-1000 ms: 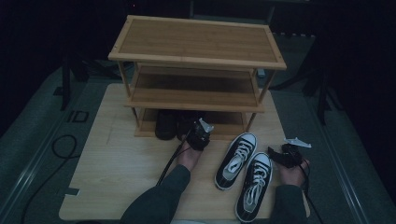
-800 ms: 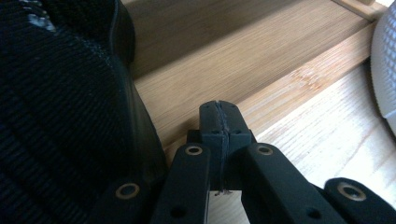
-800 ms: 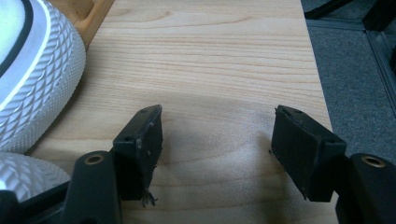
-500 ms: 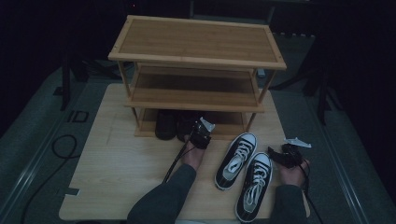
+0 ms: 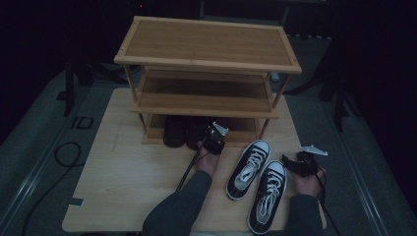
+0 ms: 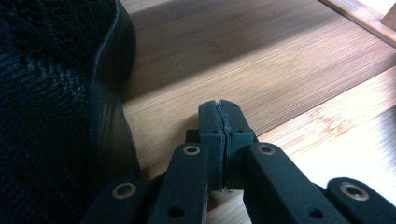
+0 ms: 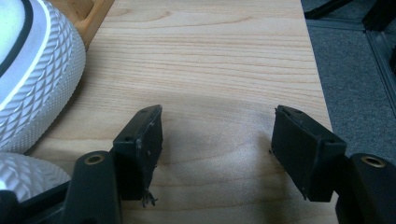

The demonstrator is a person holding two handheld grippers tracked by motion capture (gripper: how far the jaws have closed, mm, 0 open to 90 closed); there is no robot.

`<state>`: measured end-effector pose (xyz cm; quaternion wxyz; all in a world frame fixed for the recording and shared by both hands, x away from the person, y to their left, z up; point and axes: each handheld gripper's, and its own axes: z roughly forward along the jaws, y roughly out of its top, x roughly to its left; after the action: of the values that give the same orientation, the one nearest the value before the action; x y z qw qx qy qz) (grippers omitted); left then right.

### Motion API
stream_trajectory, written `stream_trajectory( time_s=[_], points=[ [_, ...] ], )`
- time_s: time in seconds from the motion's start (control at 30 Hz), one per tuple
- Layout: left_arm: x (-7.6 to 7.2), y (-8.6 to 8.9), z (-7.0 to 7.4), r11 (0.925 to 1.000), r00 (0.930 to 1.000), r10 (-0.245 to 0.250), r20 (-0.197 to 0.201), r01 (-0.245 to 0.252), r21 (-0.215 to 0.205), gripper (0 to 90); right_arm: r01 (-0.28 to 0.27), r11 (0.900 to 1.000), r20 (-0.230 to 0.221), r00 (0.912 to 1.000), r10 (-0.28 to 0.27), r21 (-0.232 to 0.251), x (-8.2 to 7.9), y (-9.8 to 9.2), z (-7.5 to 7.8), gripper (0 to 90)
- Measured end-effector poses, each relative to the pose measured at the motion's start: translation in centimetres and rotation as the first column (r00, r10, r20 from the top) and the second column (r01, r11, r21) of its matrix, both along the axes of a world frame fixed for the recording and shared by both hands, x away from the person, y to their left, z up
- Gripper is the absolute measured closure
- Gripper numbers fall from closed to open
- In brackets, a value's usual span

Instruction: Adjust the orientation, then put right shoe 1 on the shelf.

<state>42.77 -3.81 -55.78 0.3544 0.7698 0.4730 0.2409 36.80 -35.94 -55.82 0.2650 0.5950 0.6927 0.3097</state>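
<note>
A pair of black shoes (image 5: 174, 130) sits on the bottom shelf of the three-tier bamboo shoe rack (image 5: 206, 51). My left gripper (image 5: 212, 135) reaches to the front edge of that shelf, just right of the pair. In the left gripper view the left gripper (image 6: 218, 105) is shut, pads pressed together on nothing, with a black shoe (image 6: 56, 93) close on its left. Two black-and-white sneakers (image 5: 248, 162) lie on the wooden board. My right gripper (image 5: 296, 163) rests beside them, and the right gripper (image 7: 217, 122) stands open and empty next to a white toe cap (image 7: 37, 70).
The light wooden board (image 5: 128, 172) carries the rack and shoes on a grey floor mat. A black cable (image 5: 64, 152) loops on the mat at the left. The board's right edge (image 7: 322, 93) lies close to my right gripper. The rack's upper two shelves are bare.
</note>
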Motion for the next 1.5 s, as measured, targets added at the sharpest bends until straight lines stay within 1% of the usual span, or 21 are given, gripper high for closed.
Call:
stream_trajectory(
  time_s=[0.4,0.57,0.63,0.7,0.77,0.83,0.87,0.97,1.03,1.1,1.2,1.27,1.37,1.43,1.47,1.5],
  points=[
    [-0.1,-0.2,0.0,0.9999,0.9999,0.002,0.010,-0.002,0.015,88.7,-0.002,1.000,-0.001,1.0000,0.002,0.000,0.0,0.0,0.0,33.3],
    [0.0,-0.1,0.0,1.0000,1.0000,-0.001,0.004,0.001,0.008,88.9,-0.001,1.000,-0.002,1.0000,0.001,-0.001,0.0,0.0,0.0,33.6],
    [-0.1,-0.1,0.0,0.9999,1.0000,0.001,0.005,-0.001,0.010,88.9,0.004,1.000,-0.004,1.0000,-0.004,-0.002,0.0,0.0,0.0,34.2],
    [-0.1,-0.1,0.0,0.9999,1.0000,0.001,0.006,-0.001,0.013,88.9,0.004,1.000,-0.005,1.0000,-0.004,-0.002,-0.1,0.0,0.1,37.2],
    [-0.1,-0.2,0.0,0.9999,1.0000,0.001,0.010,-0.001,0.015,88.9,0.005,1.000,-0.007,1.0000,-0.005,0.014,-0.3,-0.1,0.3,40.1],
    [-0.1,-0.2,0.0,0.9999,1.0000,0.001,0.009,-0.001,0.014,88.9,0.000,0.999,-0.004,1.0000,0.000,0.040,-0.6,-0.1,0.6,42.2],
    [-0.1,-0.2,0.0,0.9999,1.0000,0.001,0.009,-0.001,0.014,89.1,-0.004,0.999,0.003,1.0000,0.004,0.040,-0.9,0.0,0.9,43.1],
    [-0.1,-0.2,0.0,0.9998,0.9999,0.000,0.013,-0.001,0.020,89.4,-0.028,0.998,0.022,0.9994,0.027,0.061,-1.6,0.3,1.9,44.4],
    [-0.1,-0.2,0.0,0.9998,0.9999,0.000,0.013,0.000,0.020,89.5,-0.052,0.998,0.030,0.9983,0.050,0.043,-2.1,0.8,2.7,44.9],
    [-0.1,-0.3,0.0,0.9997,0.9999,0.000,0.013,-0.001,0.023,89.6,-0.080,0.997,0.050,0.9956,0.079,0.020,-2.9,1.4,3.5,46.9],
    [-0.1,-0.3,0.0,0.9996,0.9999,0.001,0.012,-0.002,0.028,89.8,-0.137,0.991,0.074,0.9879,0.136,0.006,-4.1,2.2,4.5,49.2],
    [-0.1,-0.3,0.0,0.9996,0.9999,0.001,0.012,-0.001,0.027,89.9,-0.165,0.986,0.085,0.9828,0.164,0.003,-4.8,2.8,5.1,50.6],
    [-0.1,-0.3,0.0,0.9996,0.9999,0.001,0.012,-0.001,0.027,89.9,-0.195,0.981,0.088,0.9772,0.193,0.009,-5.7,3.5,6.0,51.7],
    [-0.1,-0.3,0.0,0.9996,0.9999,0.001,0.012,-0.001,0.027,89.9,-0.201,0.980,0.087,0.9760,0.199,0.011,-6.0,3.8,6.2,52.0],
    [-0.1,-0.3,0.0,0.9997,0.9999,0.001,0.012,-0.001,0.026,89.9,-0.224,0.974,0.095,0.9707,0.221,0.026,-6.5,4.5,6.9,52.2],
    [-0.1,-0.3,0.0,0.9996,0.9999,0.001,0.012,-0.001,0.027,89.9,-0.230,0.973,0.097,0.9694,0.226,0.032,-6.7,4.8,7.0,52.2]
  ],
)
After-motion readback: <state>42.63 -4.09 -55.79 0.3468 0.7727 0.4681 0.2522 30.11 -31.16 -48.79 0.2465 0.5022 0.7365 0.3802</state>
